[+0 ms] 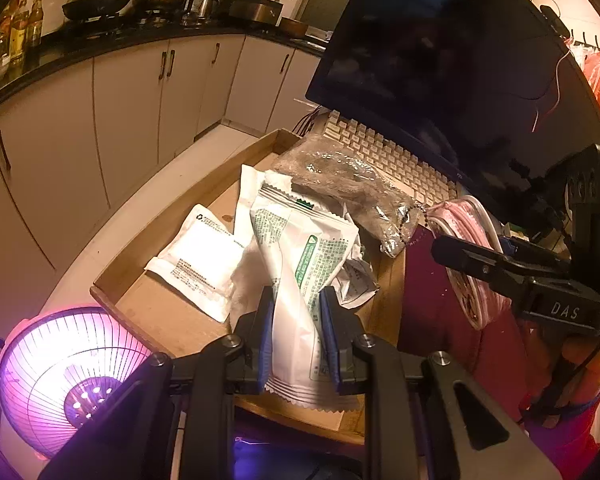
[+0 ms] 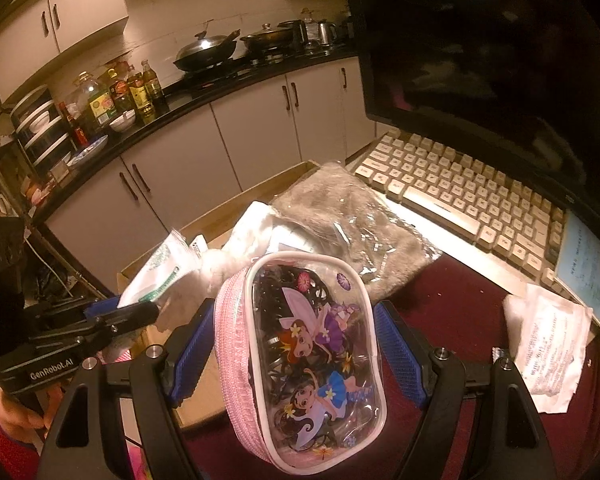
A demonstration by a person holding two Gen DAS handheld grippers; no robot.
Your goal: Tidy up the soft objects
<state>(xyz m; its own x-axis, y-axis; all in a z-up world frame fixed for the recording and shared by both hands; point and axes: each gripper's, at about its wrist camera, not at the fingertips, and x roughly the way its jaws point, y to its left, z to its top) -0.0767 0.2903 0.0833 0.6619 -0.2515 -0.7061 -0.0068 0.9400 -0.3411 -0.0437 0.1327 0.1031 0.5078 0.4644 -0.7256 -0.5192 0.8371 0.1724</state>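
**Packet pinched over the box, pouch not yet gripped**

A white packet (image 1: 300, 280) with green print is pinched between the blue pads of the left gripper (image 1: 296, 336), its lower crimped edge hanging near the camera and its upper end leaning over the cardboard box (image 1: 140, 276). The packet is creased and twisted at the grip, so it could be pulled askew or slip out if it is swung; the thin film may also be caught on the other packets piled in the box.

The right gripper (image 2: 296, 344) is spread wide on either side of a pink zipped pouch (image 2: 300, 360) with a clear cartoon-printed face. The pads appear not to be touching it. The pouch is stood on its edge on the dark red cloth (image 2: 460, 312), just right of the box, and could be tipped over if only one pad meets it first.

A grey furry item in clear wrap (image 2: 340, 216) is lying at the far end, partly against the keyboard (image 2: 460, 192). A further white packet (image 2: 548, 344) is left on the cloth at the right.
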